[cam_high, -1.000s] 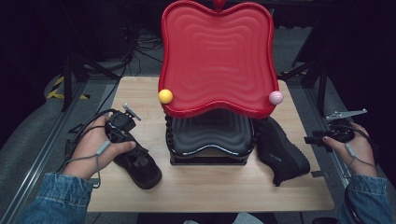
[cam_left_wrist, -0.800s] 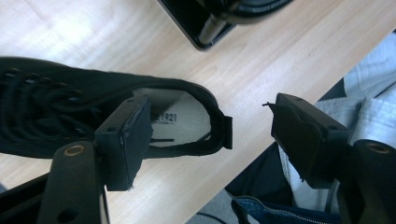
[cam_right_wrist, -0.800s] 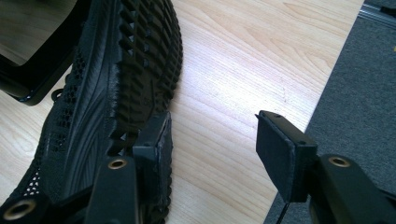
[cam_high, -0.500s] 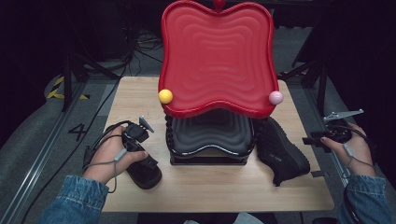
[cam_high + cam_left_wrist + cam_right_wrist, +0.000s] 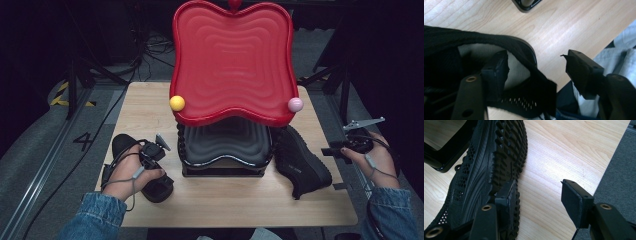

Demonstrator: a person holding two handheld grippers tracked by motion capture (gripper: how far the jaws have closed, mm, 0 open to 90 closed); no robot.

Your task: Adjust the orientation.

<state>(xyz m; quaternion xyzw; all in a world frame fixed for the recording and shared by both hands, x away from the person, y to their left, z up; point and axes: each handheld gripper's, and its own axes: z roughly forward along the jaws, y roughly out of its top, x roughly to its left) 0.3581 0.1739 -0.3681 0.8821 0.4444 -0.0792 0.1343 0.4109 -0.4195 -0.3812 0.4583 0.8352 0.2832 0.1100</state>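
A black shoe (image 5: 121,145) lies on the wooden table (image 5: 225,205) at the left. My left gripper (image 5: 156,172) has come down over its heel end. In the left gripper view the gripper (image 5: 536,56) straddles the heel collar (image 5: 524,50), with one jaw inside the shoe opening and the other outside, clear of the fabric. Its jaws have just been closing, and the collar is between them. A second black shoe (image 5: 300,162) lies on its side at the right, its sole (image 5: 506,147) showing. My right gripper (image 5: 328,150) (image 5: 538,184) stands open beside that sole, holding nothing.
A big red wavy-edged panel (image 5: 232,60) stands on a black ribbed stand (image 5: 225,145) in the middle of the table. A yellow ball (image 5: 177,103) and a pink ball (image 5: 295,104) sit at its lower corners. Grey floor runs past the table's right edge (image 5: 619,182).
My left hand has moved down and to the right onto the left shoe's heel, and its jaws have narrowed around the collar. The right hand has stayed in place.
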